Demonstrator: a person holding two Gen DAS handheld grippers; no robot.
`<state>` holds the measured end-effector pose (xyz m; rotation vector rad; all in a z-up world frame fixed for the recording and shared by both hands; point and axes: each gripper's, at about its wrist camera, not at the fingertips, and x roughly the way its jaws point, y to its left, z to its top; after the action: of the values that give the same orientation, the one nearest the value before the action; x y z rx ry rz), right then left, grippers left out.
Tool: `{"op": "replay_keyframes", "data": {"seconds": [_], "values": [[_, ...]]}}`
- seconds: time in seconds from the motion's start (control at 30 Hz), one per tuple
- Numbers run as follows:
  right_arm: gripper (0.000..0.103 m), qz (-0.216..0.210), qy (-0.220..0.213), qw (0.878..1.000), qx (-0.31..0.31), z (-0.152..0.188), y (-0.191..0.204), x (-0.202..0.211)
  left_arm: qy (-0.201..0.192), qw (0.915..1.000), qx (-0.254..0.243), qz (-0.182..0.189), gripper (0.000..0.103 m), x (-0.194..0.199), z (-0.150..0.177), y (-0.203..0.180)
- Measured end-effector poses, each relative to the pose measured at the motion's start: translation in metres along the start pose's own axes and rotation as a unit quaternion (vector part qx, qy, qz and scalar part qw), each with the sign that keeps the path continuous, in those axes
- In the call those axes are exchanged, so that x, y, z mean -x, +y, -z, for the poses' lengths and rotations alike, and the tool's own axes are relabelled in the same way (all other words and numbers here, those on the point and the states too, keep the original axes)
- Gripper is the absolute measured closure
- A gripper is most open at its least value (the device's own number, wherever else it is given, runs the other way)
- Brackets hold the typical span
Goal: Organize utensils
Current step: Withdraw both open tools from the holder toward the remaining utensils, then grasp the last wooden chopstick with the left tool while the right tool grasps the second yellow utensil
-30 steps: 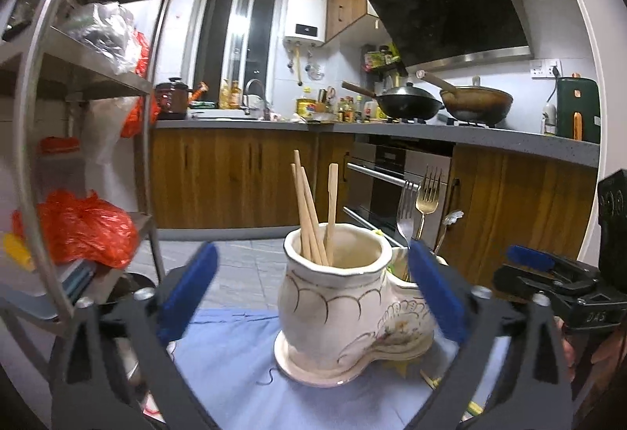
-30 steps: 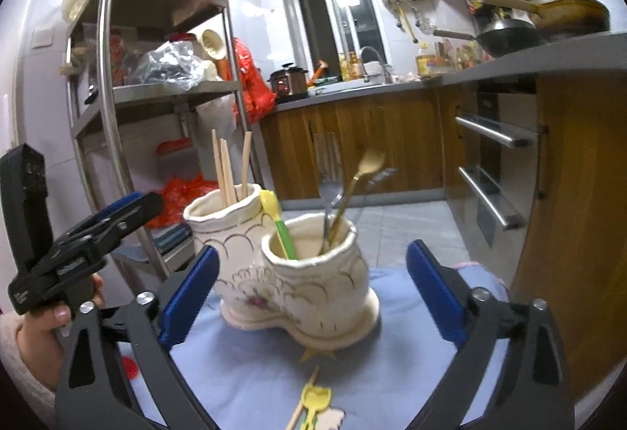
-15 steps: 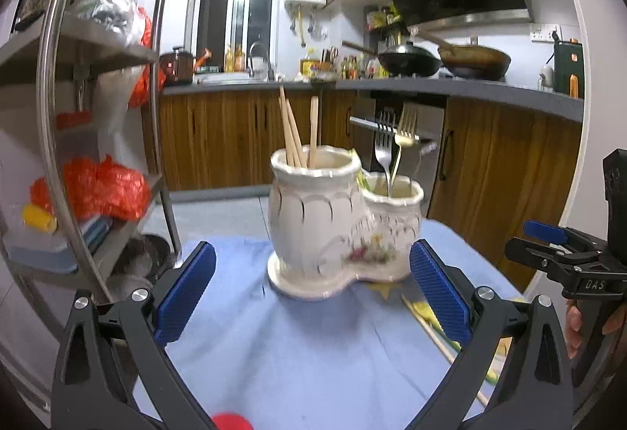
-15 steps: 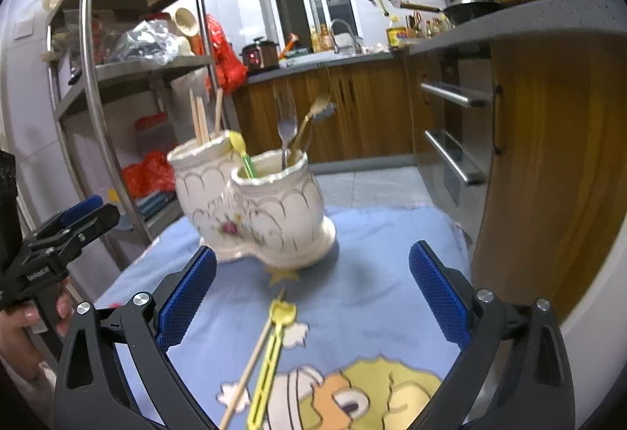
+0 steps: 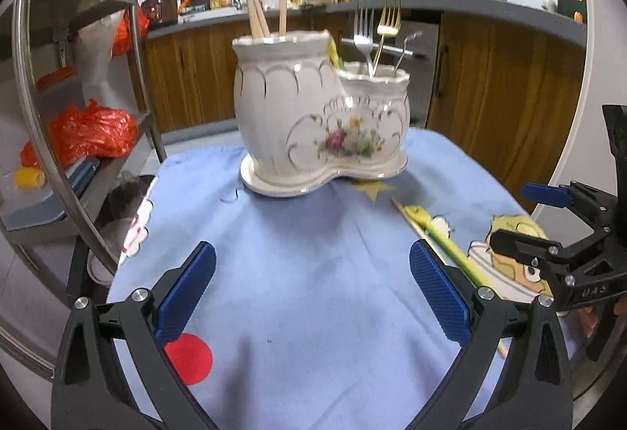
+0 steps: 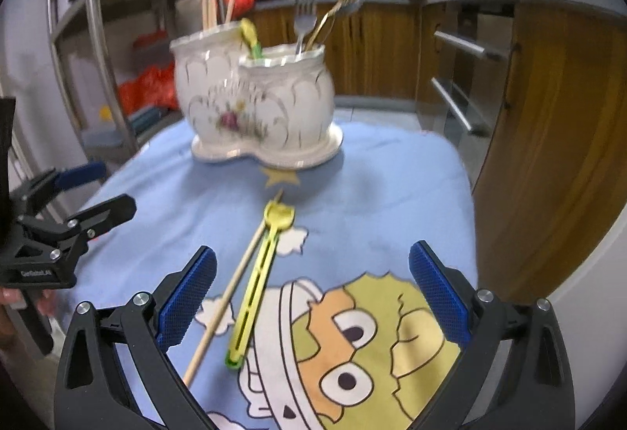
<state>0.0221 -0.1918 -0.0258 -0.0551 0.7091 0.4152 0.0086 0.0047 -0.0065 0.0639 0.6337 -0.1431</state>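
Observation:
A white two-cup ceramic utensil holder (image 5: pixel 313 124) (image 6: pixel 254 97) stands at the far side of a blue cartoon cloth (image 5: pixel 305 273). Its taller cup holds wooden chopsticks (image 5: pixel 256 14), the lower cup holds forks (image 5: pixel 364 34) and a yellow-green spoon (image 6: pixel 250 38). On the cloth lie a yellow-green spoon (image 6: pixel 262 273) (image 5: pixel 443 238) and a single wooden chopstick (image 6: pixel 231 293). My left gripper (image 5: pixel 311 293) is open and empty, well short of the holder. My right gripper (image 6: pixel 311 293) is open, with the loose spoon and chopstick lying between its fingers' line and just ahead.
A metal shelf rack (image 5: pixel 78 116) with red bags stands left of the table. Wooden kitchen cabinets (image 6: pixel 548 116) and an oven run behind and to the right. The table's right edge (image 6: pixel 470 195) drops off close to the cabinets. A hand (image 6: pixel 8 316) grips the other gripper's handle.
Both grippers have pulled back and tilted down from the holder. More of the cloth shows now, and the loose spoon and chopstick have come fully into the right wrist view.

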Motion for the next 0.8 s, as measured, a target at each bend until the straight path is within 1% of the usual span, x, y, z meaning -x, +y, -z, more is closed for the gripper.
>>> {"op": "replay_keyframes", "data": {"seconds": [0.07, 0.17, 0.2, 0.23, 0.27, 0.3, 0.33, 0.37, 0.43, 0.5, 0.6, 0.7, 0.8], "values": [[0.006, -0.004, 0.017, 1.0, 0.004, 0.001, 0.001, -0.005, 0.012, 0.9999, 0.01, 0.0, 0.006, -0.004, 0.001, 0.004], [0.011, -0.017, 0.035, 0.999, 0.003, 0.001, 0.003, -0.011, 0.023, 0.9994, 0.026, -0.001, 0.006, -0.007, 0.001, 0.01], [0.021, -0.021, 0.04, 0.999, 0.003, 0.001, 0.004, -0.013, 0.024, 0.9993, 0.029, 0.001, 0.006, -0.008, 0.001, 0.012], [0.033, -0.025, 0.049, 0.999, 0.003, 0.001, 0.005, -0.016, 0.025, 0.9992, 0.032, 0.003, 0.006, -0.008, 0.001, 0.012], [0.037, -0.027, 0.058, 0.998, 0.003, 0.001, 0.007, -0.019, 0.027, 0.9991, 0.033, 0.004, 0.006, -0.009, 0.001, 0.012], [0.045, -0.031, 0.064, 0.997, 0.005, 0.001, 0.009, -0.022, 0.029, 0.999, 0.032, 0.005, 0.006, -0.009, 0.001, 0.012], [0.052, -0.035, 0.068, 0.997, 0.009, 0.001, 0.011, -0.024, 0.03, 0.9991, 0.03, 0.006, 0.006, -0.01, 0.0, 0.01], [0.055, -0.038, 0.072, 0.997, 0.015, 0.001, 0.014, -0.025, 0.031, 0.9991, 0.027, 0.006, 0.006, -0.01, 0.0, 0.01], [0.068, -0.04, 0.076, 0.996, 0.026, 0.001, 0.02, -0.027, 0.035, 0.9992, 0.02, 0.005, 0.006, -0.011, 0.0, 0.006], [0.076, -0.038, 0.083, 0.995, 0.036, 0.0, 0.025, -0.03, 0.034, 0.9992, 0.018, 0.007, 0.006, -0.011, 0.001, 0.005], [0.08, -0.039, 0.092, 0.994, 0.035, -0.002, 0.026, -0.035, 0.033, 0.9992, 0.02, 0.012, 0.006, -0.011, 0.0, 0.005], [0.081, -0.043, 0.096, 0.994, 0.034, -0.007, 0.024, -0.04, 0.033, 0.9991, 0.02, 0.016, 0.006, -0.01, -0.001, 0.004], [0.089, -0.055, 0.099, 0.993, 0.025, -0.011, 0.017, -0.044, 0.036, 0.999, 0.02, 0.019, 0.006, -0.011, -0.001, 0.003]]}}
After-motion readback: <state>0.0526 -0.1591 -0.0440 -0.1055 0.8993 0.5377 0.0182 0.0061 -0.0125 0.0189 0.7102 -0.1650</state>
